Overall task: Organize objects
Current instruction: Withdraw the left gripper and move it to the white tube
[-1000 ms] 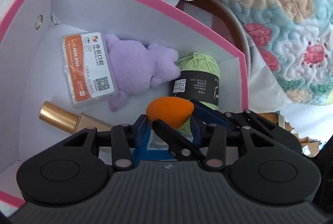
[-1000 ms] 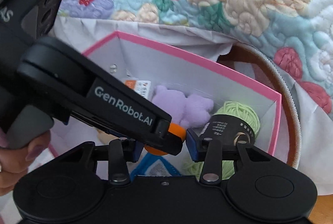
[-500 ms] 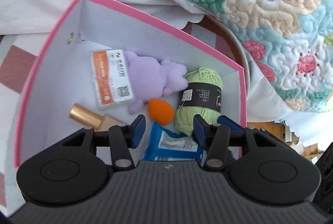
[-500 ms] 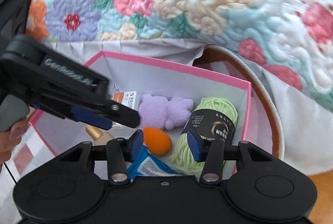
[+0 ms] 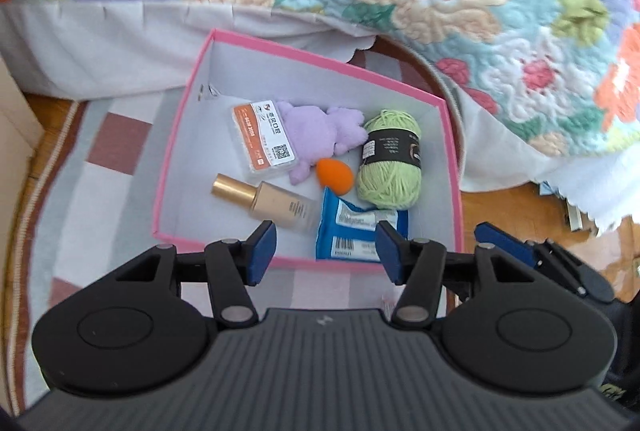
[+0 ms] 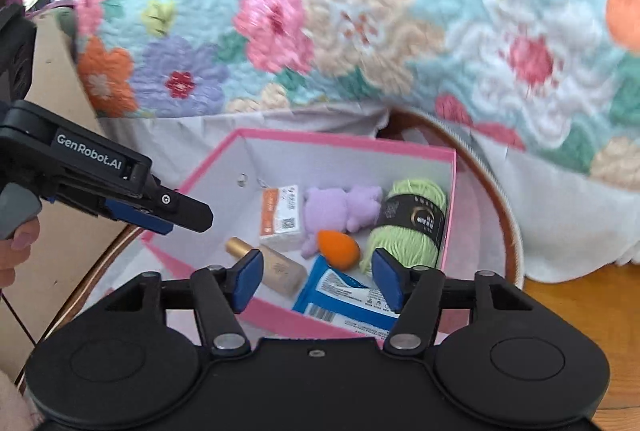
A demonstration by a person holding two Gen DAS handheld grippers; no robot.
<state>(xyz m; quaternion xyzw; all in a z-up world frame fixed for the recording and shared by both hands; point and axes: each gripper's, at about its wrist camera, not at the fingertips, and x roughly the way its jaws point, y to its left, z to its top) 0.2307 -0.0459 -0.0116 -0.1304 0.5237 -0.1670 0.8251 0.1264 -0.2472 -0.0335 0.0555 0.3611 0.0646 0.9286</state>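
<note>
Left wrist view looks down on a pink box [image 5: 308, 167] on a checked rug [image 5: 100, 167], with the left gripper [image 5: 326, 251] over its near rim, jaws just opened further and nothing between them. Inside lie an orange sponge [image 5: 335, 175] between a purple plush toy [image 5: 320, 135] and a green yarn ball [image 5: 390, 161], plus a card case [image 5: 266, 139], gold-capped bottle [image 5: 266, 201] and blue packet [image 5: 360, 231]. From the right wrist camera, the right gripper [image 6: 318, 281] hangs above the box, jaws likewise just widened and empty.
</note>
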